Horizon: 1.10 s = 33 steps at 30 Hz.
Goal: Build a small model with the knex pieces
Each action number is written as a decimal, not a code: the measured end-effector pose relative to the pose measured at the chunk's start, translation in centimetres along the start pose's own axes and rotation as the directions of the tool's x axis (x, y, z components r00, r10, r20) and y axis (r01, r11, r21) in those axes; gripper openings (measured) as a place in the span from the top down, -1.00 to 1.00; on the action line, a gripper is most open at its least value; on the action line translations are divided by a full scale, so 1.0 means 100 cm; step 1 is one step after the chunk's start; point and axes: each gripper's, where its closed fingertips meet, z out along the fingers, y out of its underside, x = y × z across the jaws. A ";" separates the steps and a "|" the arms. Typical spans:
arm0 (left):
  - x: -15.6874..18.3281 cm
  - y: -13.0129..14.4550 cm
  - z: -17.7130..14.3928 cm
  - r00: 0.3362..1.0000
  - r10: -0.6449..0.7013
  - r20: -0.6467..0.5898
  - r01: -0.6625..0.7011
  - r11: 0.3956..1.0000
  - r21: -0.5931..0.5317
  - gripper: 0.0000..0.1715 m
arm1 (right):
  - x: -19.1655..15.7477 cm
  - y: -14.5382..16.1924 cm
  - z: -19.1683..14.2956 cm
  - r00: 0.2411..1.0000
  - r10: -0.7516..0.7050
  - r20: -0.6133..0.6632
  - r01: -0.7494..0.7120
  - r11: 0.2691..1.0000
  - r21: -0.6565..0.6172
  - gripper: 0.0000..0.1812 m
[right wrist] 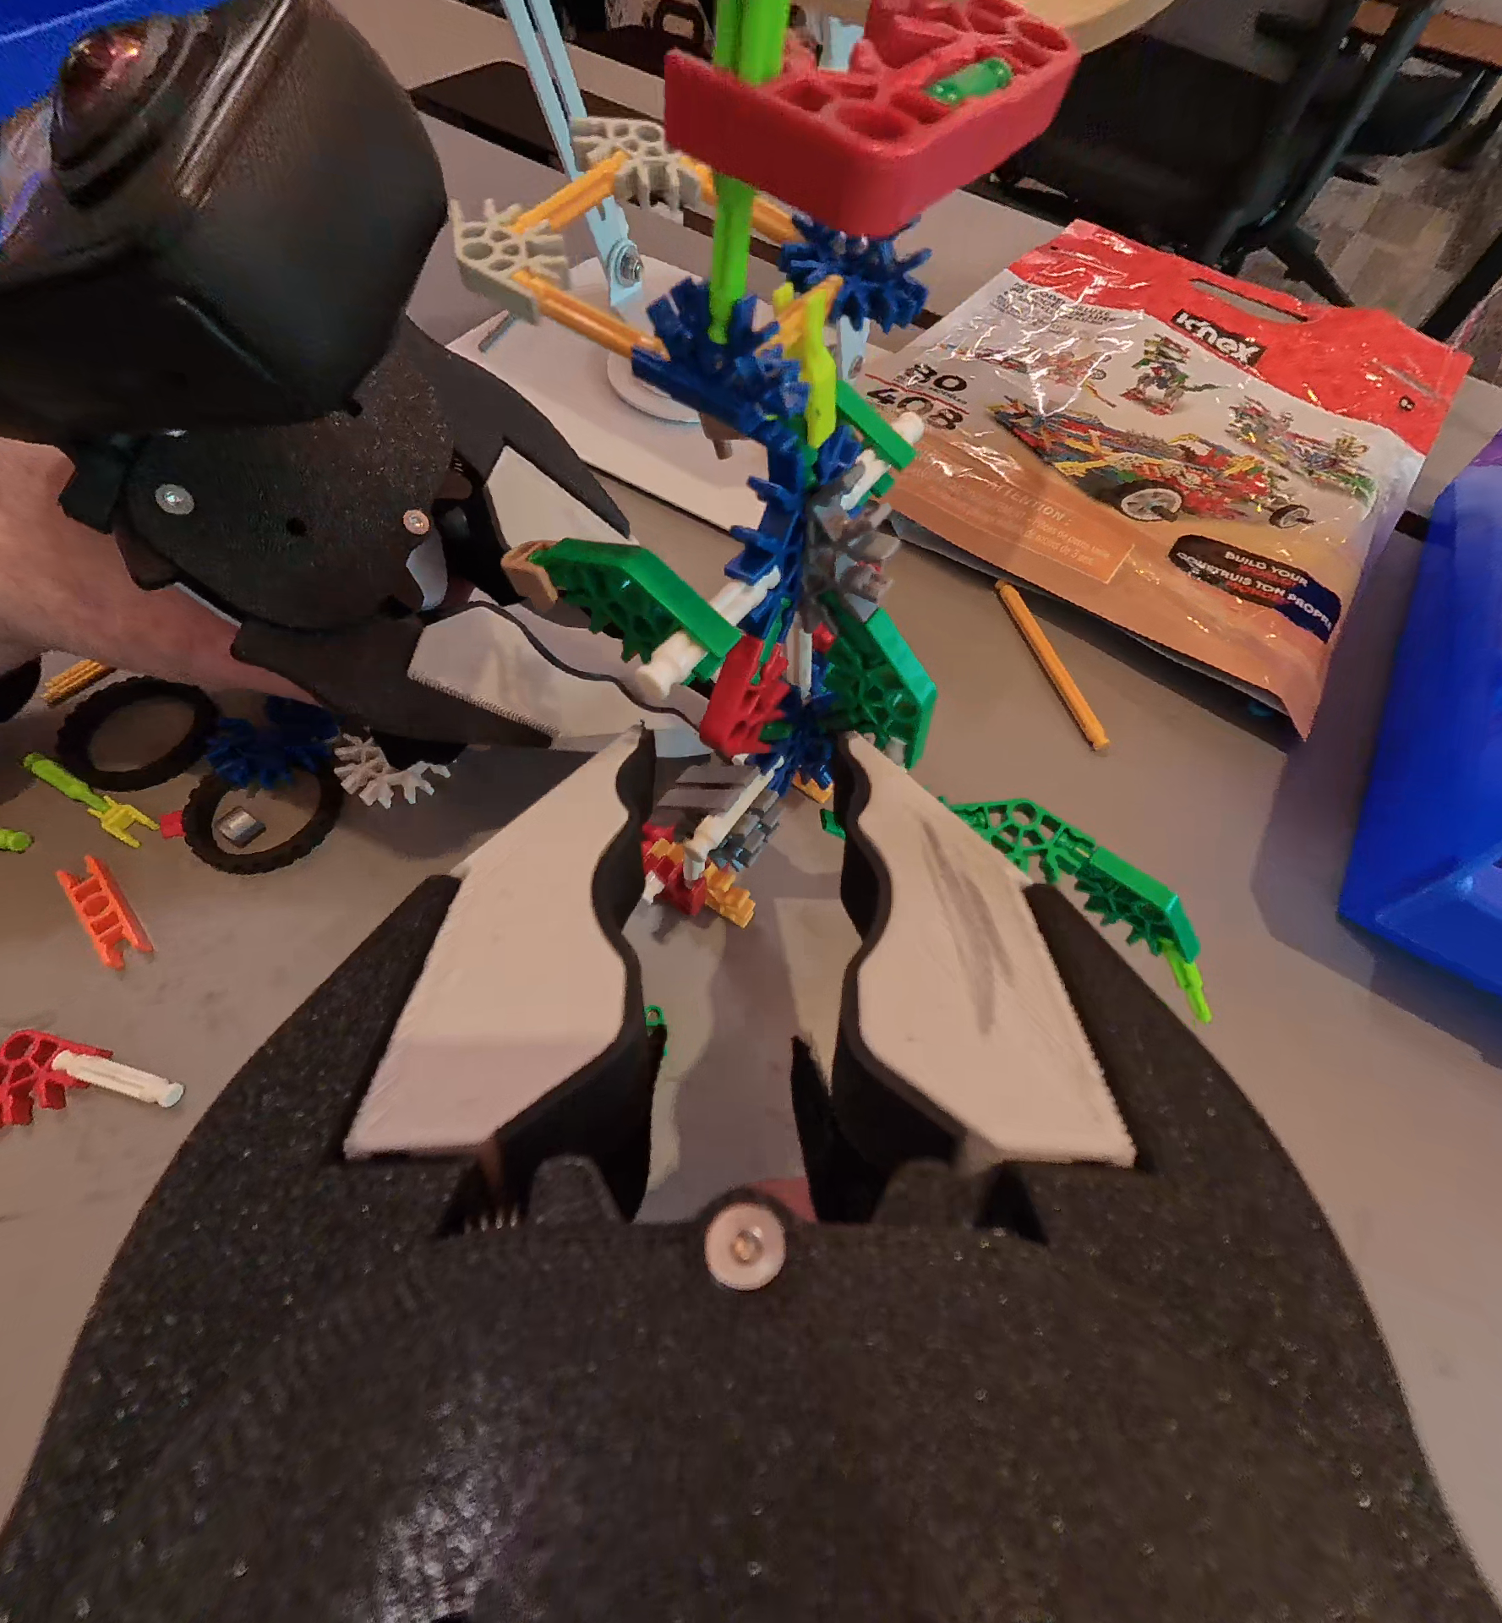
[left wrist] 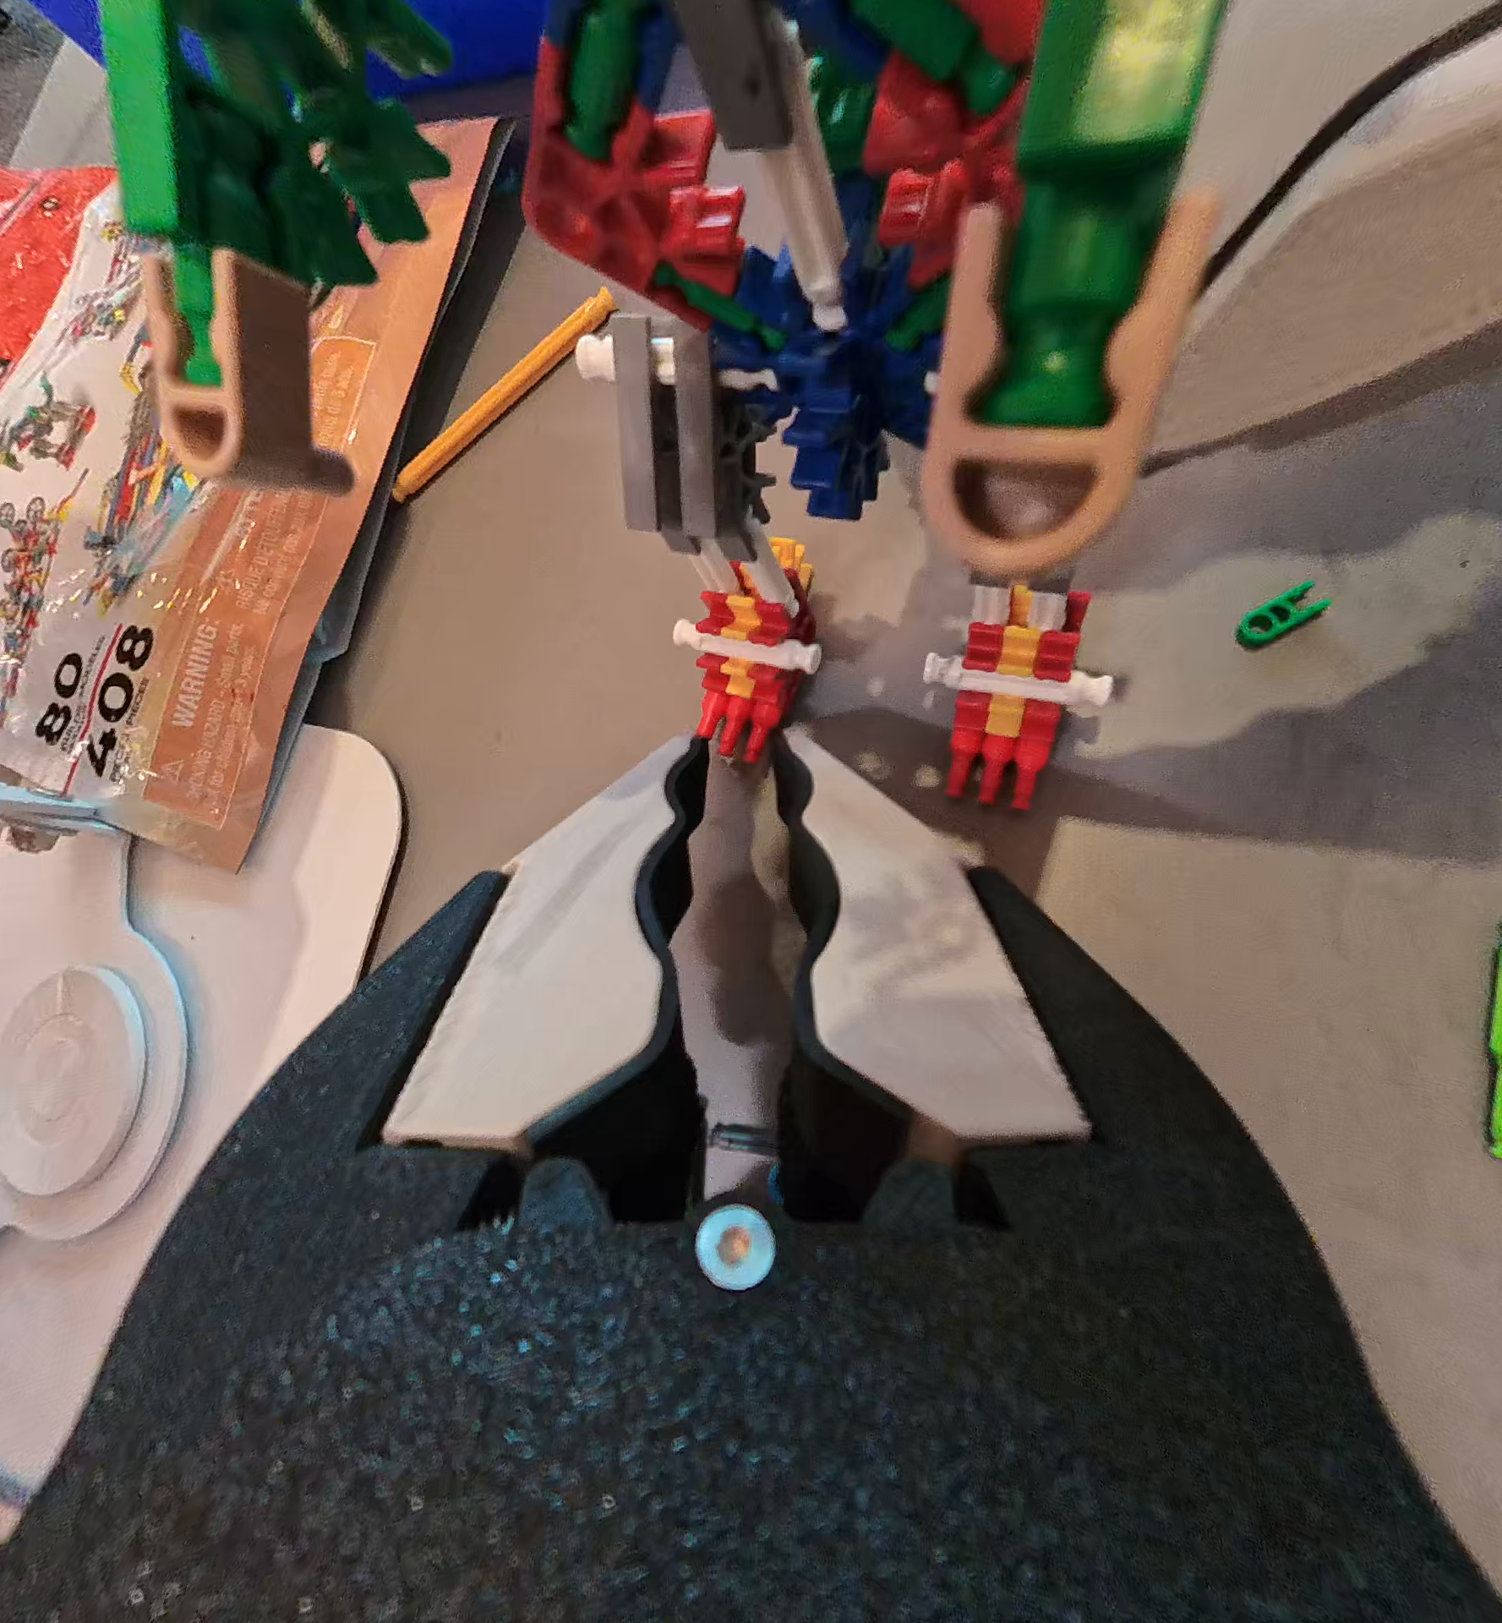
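A tall construction-toy model (right wrist: pixel 782 492) of blue, green, red and grey snap-together pieces stands mid-surface (left wrist: pixel 484 615). The left gripper (left wrist: pixel 740 755) has its fingers narrowly apart, tips just at the model's red-and-yellow foot (left wrist: pixel 751 667); whether they touch it cannot be told. The right gripper (right wrist: pixel 743 755) is spread wide around the model's lower part, clamping nothing. Toward the far edge lies a red-topped printed plastic bag (right wrist: pixel 1169 439) bearing a brand logo, numbers and warning text. An orange rod (right wrist: pixel 1050 663) lies beside it.
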 end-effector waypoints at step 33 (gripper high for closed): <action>-0.019 -0.092 -0.113 0.911 0.298 0.285 -0.390 0.847 0.361 0.71 | 0.011 -0.005 0.011 0.988 -0.142 0.067 0.145 0.989 -0.036 0.22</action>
